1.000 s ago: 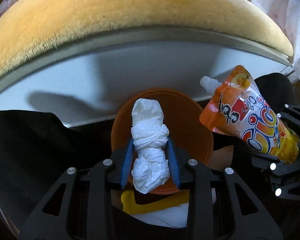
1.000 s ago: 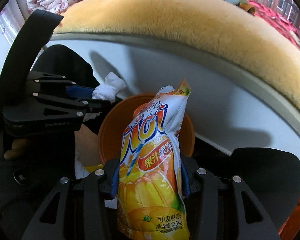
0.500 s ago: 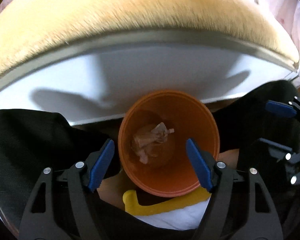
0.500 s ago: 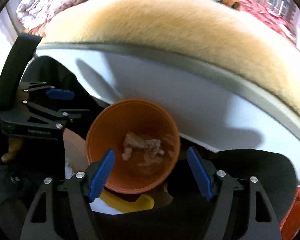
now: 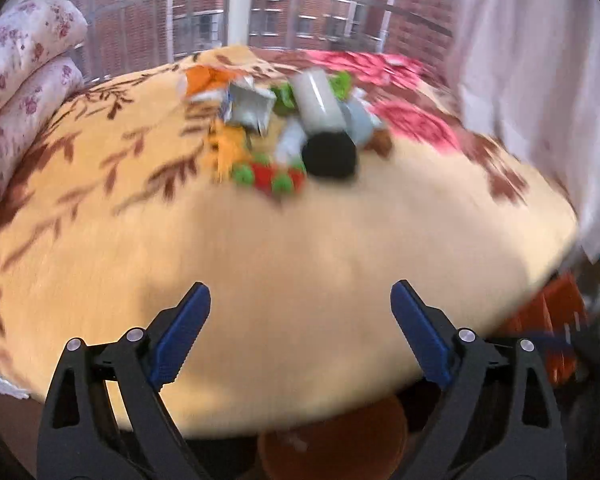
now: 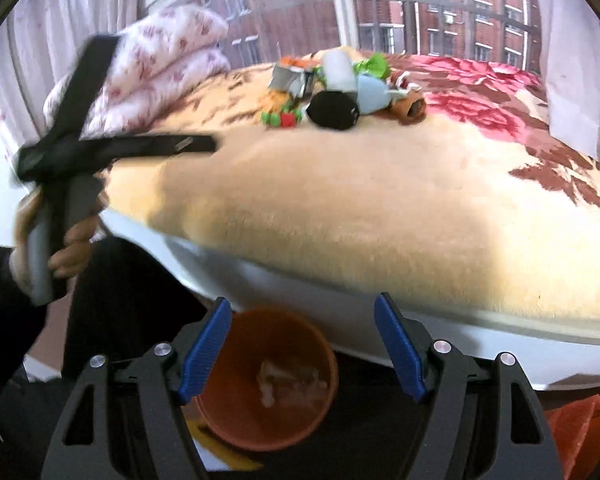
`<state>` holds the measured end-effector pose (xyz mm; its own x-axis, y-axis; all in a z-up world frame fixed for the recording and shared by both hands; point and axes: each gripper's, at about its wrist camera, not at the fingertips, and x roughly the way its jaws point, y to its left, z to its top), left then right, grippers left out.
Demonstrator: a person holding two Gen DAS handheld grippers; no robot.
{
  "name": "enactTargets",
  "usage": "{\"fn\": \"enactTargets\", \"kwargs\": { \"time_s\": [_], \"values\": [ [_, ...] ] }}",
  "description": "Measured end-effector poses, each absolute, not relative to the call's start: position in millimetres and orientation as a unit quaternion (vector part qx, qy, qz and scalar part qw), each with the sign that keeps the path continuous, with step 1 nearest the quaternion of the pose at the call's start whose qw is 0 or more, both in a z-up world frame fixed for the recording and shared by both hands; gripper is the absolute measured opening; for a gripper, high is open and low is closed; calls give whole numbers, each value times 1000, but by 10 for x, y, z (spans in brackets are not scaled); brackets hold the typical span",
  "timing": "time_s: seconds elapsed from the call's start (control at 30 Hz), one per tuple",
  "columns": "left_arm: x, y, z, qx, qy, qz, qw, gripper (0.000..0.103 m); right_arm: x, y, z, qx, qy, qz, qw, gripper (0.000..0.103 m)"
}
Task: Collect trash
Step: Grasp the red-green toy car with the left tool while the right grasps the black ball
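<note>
Both hands free, and I'm looking up the bed at the next load. My left tongs (image 5: 300,300) are spreading wider right now with nothing between the blue pads, just the yellow blanket (image 5: 300,248) beyond them. My right tongs (image 6: 302,320) stand spread and empty too, hanging over the orange bin (image 6: 220,420) on the floor at the foot of the bed, with some pale scraps lying in its bottom. The trash pile (image 6: 336,88) sits well up the blanket, near the window: a crumpled silver wrapper (image 5: 248,106), a pale cup (image 5: 314,100) tipped on its side, a round black thing (image 5: 330,156), a red and green wrapper (image 5: 268,176), and a brown piece (image 6: 410,108) on the right edge of the heap. The left view is blurred, so I can't tell exactly which pieces overlap. My judgement: the next reach should take the nearest pieces first, the black thing and the red and green wrapper, one per hand, so the arms don't cross. I'd come in low with the pads wide, straddle one item cleanly, and pinch the item only, not the fluffy blanket under it. The cup looks likely to roll, so grip it across the body.
</note>
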<state>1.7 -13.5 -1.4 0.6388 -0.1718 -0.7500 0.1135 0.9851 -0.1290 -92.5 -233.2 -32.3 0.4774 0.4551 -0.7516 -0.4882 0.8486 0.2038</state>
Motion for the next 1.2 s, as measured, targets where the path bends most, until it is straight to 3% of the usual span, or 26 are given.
{"fn": "enactTargets", "kwargs": {
  "time_s": [0.23, 0.57, 0.67, 0.77, 0.83, 1.2],
  "values": [
    [1032, -325, -293, -86, 468, 25, 879, 89, -834, -2460, -427, 1, 432, 267, 861, 73],
    [1511, -308, -570, -66, 498, 97, 859, 88, -633, -2708, -491, 24, 431, 269, 861, 73],
    [1504, -250, -566, -81, 489, 83, 864, 72, -592, -2697, -467, 24, 430, 275, 860, 71],
    [1449, -181, -534, -89, 473, 53, 875, 50, -559, -2671, -400, 16, 425, 278, 861, 69],
    [1385, -88, -518, -102, 464, 30, 879, 29, -544, -2642, -335, 10, 420, 280, 863, 69],
    [730, 311, -405, -80, 429, -40, 899, 26, 148, -2142, -111, -4, 406, 268, 874, 69]
  ]
}}
